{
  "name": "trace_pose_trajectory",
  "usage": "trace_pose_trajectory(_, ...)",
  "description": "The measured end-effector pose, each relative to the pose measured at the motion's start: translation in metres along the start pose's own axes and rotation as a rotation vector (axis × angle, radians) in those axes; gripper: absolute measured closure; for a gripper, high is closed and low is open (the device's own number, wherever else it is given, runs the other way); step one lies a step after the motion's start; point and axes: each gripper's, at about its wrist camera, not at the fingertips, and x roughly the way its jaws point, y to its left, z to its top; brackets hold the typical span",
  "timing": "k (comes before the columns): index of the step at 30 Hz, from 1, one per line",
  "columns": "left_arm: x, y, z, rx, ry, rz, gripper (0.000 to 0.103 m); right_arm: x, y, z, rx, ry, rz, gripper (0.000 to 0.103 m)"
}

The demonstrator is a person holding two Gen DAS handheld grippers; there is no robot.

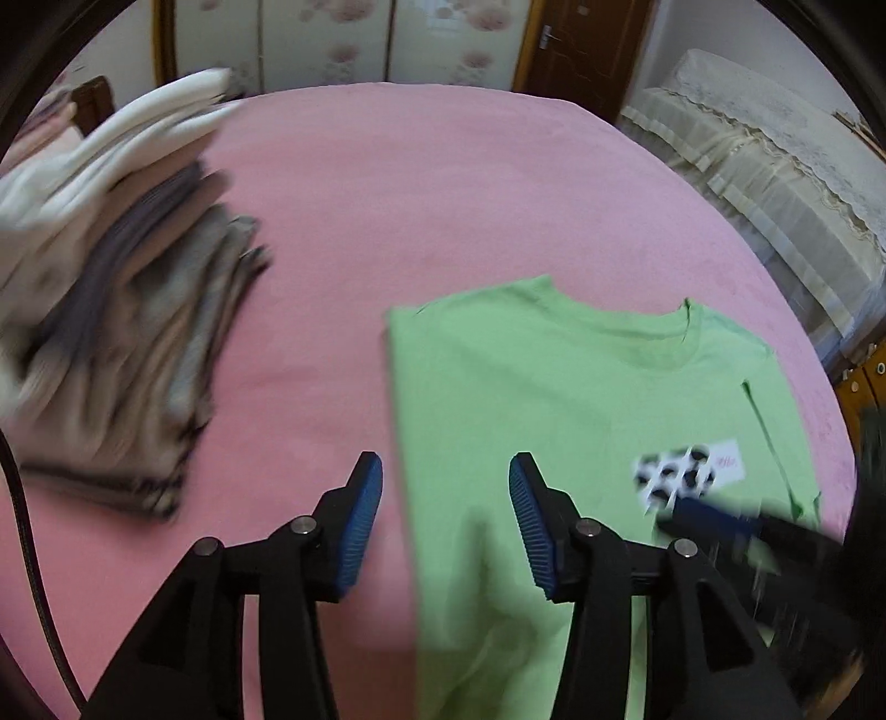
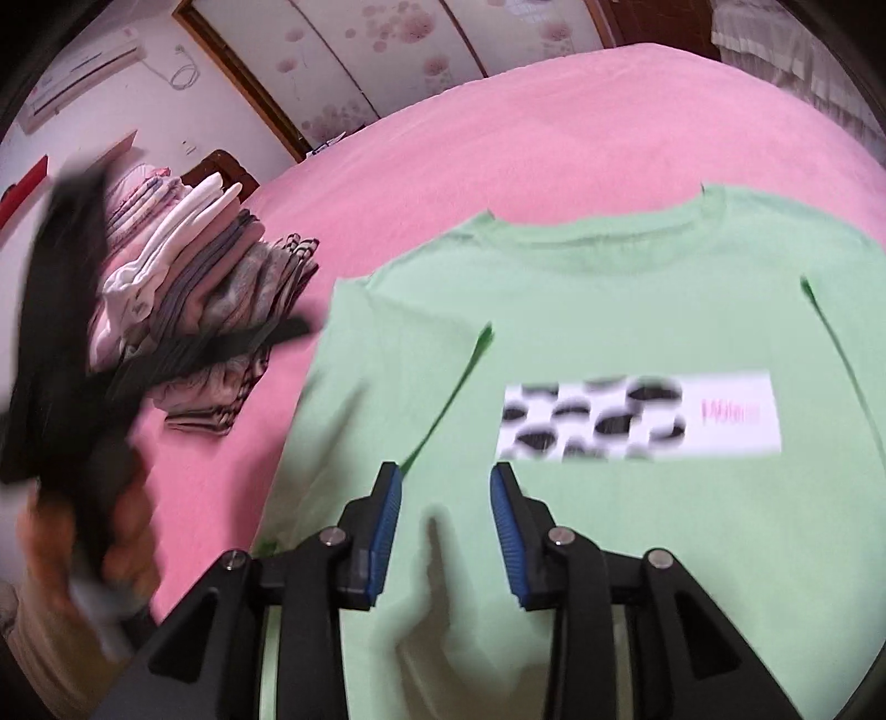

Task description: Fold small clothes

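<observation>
A light green T-shirt (image 1: 554,387) lies flat on the pink bed (image 1: 415,194), collar away from me and both sleeves folded inward. It has a white chest patch with black spots (image 2: 637,415). My left gripper (image 1: 446,465) hovers open over the shirt's left edge, with nothing between its blue pads. My right gripper (image 2: 446,473) stands open above the shirt (image 2: 609,310) just below the patch, and it too holds nothing. In the right wrist view a hand (image 2: 111,554) carries the left tool's blurred black frame (image 2: 72,310).
A stack of folded clothes (image 1: 122,332) in white, grey and stripes sits on the bed's left side (image 2: 221,288). A lace-covered sofa (image 1: 747,183) stands beyond the bed's right edge. Flowered wardrobe doors (image 1: 332,39) and a wooden door (image 1: 576,44) are behind.
</observation>
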Motion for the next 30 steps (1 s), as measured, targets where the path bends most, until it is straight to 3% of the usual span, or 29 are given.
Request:
trace_pose_trajectory(4,-0.015,0.021,-0.049,-0.035,0.044,0.016,0.056,0.018,-0.004,0.023,-0.015,0.031,-0.016,0.069)
trace_pose_trajectory(8,-0.016,0.021,-0.084,-0.07,0.1,-0.039,0.056,0.031,-0.005,0.043,-0.031,0.058,-0.035,0.069)
trace_pose_trajectory(12,-0.004,0.013,-0.098,-0.04,0.106,-0.018,0.056,0.04,-0.006,0.05,-0.027,0.08,-0.049,0.069)
trace_pose_trajectory(16,0.005,0.016,-0.095,-0.064,0.102,-0.047,0.056,0.04,-0.007,0.052,-0.019,0.077,-0.04,0.069)
trace_pose_trajectory(17,0.008,0.016,-0.095,-0.071,0.1,-0.058,0.058,0.04,-0.006,0.052,-0.021,0.074,-0.037,0.069)
trace_pose_trajectory(19,0.011,0.015,-0.092,-0.076,0.094,-0.084,0.097,0.041,-0.006,0.053,-0.022,0.077,-0.035,0.069)
trace_pose_trajectory(23,0.009,0.016,-0.092,-0.071,0.09,-0.094,0.1,0.046,-0.008,0.053,-0.013,0.087,-0.046,0.069)
trace_pose_trajectory(30,0.0,0.023,-0.085,0.03,0.087,-0.064,0.1,0.055,-0.004,0.053,-0.016,0.095,-0.035,0.069)
